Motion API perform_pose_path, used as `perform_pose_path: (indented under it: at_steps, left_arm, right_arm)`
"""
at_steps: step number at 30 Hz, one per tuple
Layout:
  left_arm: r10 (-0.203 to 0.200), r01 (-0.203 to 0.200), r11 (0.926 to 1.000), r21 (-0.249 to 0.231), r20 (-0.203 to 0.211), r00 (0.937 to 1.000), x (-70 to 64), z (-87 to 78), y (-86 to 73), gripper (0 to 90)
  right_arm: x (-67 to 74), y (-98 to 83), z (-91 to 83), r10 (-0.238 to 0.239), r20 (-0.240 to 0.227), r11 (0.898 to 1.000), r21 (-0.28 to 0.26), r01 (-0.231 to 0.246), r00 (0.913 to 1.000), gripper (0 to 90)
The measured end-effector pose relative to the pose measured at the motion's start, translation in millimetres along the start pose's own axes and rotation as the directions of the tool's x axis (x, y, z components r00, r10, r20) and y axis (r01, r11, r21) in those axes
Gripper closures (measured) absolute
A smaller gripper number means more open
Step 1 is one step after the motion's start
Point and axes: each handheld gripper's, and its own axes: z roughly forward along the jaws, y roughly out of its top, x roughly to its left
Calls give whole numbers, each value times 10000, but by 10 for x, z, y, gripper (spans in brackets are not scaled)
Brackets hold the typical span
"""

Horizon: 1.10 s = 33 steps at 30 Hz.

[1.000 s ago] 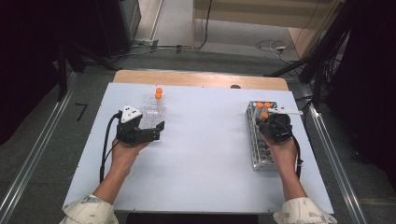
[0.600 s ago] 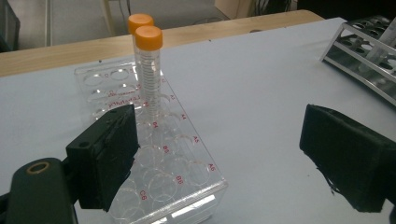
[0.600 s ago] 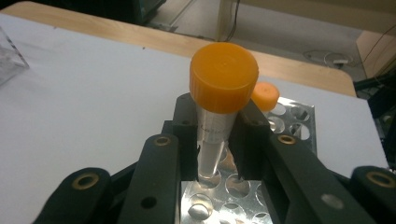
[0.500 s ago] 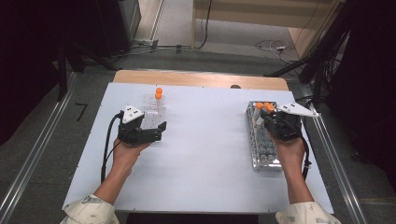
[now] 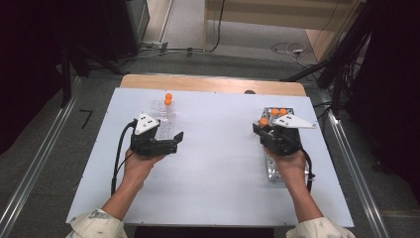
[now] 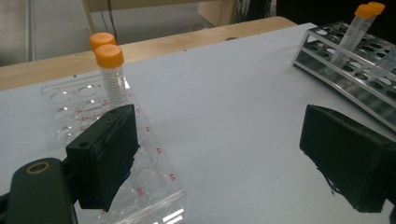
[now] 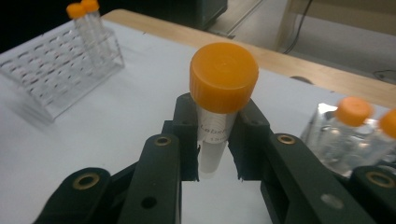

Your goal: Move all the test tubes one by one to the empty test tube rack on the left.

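Observation:
My right gripper (image 7: 215, 144) is shut on a clear tube with an orange cap (image 7: 223, 79) and holds it upright above the table. In the high view this gripper (image 5: 265, 130) hovers at the left edge of the metal rack (image 5: 271, 173), where two more orange-capped tubes (image 5: 279, 112) stand at the far end. My left gripper (image 5: 176, 143) rests open beside the clear plastic rack (image 5: 166, 116), with nothing between its jaws (image 6: 219, 158). Two orange-capped tubes (image 6: 111, 70) stand at the far end of that clear rack (image 6: 93, 107).
The white table top (image 5: 218, 163) stretches between the two racks. A wooden strip (image 5: 213, 83) runs along its far edge. Cables lie on the floor beyond, and metal rails flank both sides of the table.
The right gripper has risen from the metal rack and shifted left with the tube in its jaws. The left gripper has stayed put.

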Motion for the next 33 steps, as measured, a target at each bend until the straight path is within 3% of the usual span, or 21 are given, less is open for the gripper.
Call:
perform_pose_path:
  at_steps: [10, 14, 18, 28, 33]
  left_arm:
    - [170, -169, 9999, -38, 263, 9995, -89, 5, 2, 126]
    - [235, -233, 9997, -49, 448, 9987, -140, 2, 5, 126]
    - [417, -411, 9990, -181, 369, 9984, -215, 13, -3, 126]
    - [873, -850, 9960, -259, 1056, 9906, -502, 54, 5, 135]
    - [975, -956, 9952, -190, 1627, 9819, -617, 79, 6, 166]
  right_arm:
    - [391, -119, 305, -626, -1064, 9957, 619, 694, 9924, 718]
    - [492, -148, 349, -780, -1395, 9948, 547, 863, 9871, 717]
    - [600, -197, 389, -1100, -1656, 9911, 557, 1207, 9800, 717]
    - [837, -234, 455, -1442, -2301, 9845, 650, 1631, 9624, 717]
    - [944, -238, 482, -1607, -2519, 9806, 691, 1834, 9543, 717]
